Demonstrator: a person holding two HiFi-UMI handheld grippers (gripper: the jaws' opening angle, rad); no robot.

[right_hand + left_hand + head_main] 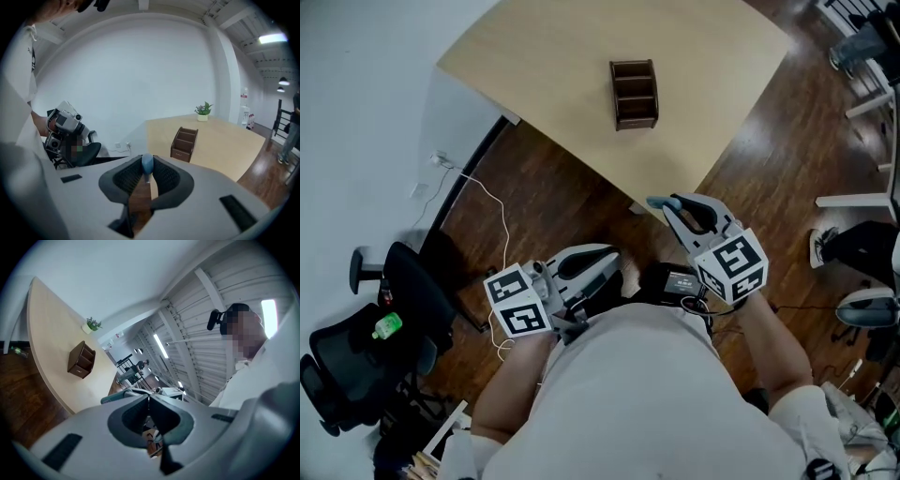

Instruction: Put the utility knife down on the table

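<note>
The utility knife [657, 202] shows as a small blue-grey tip pinched between the jaws of my right gripper [664, 204], which is shut on it. In the right gripper view the knife's blue end [147, 164] sticks up between the ribbed pads of the right gripper [147, 172]. This gripper hangs over the dark wood floor, just short of the pale table [581, 56] [220, 136]. My left gripper [611, 253] [148, 398] sits lower left, close to the person's body, jaws shut with nothing between them.
A brown wooden desk organiser [634, 94] [80, 360] [184, 144] stands on the table [47, 333]; a small potted plant [203, 111] is at its far end. A black office chair [356, 347] carrying a green bottle [386, 325] stands at left, near a white cable [487, 202].
</note>
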